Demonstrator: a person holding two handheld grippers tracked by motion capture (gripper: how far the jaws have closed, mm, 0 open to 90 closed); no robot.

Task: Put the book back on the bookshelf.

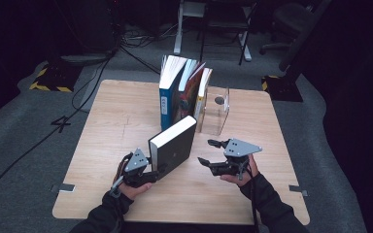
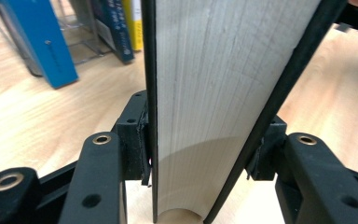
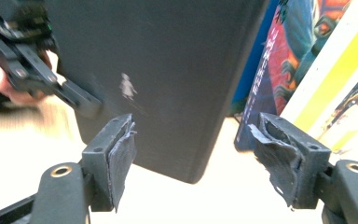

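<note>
Left fingers (image 2: 200,154) clamp the upright black book (image 1: 174,147); right fingers (image 3: 205,161) gape beside it.

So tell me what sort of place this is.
Probably a lab or recording studio: a bare wooden table on grey carpet, trailing floor cables, hazard-taped stand bases, and office chairs in the dark background.

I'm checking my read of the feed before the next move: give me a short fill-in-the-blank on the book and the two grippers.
1. The left gripper is clamped on the thick ____-covered book.
2. The right gripper has its jaws ____, with nothing between them.
3. The row of upright books leans against a clear ____ bookend.
4. Everything rests on a light ____ table.

Missing words: black; open; plastic; wooden
</note>
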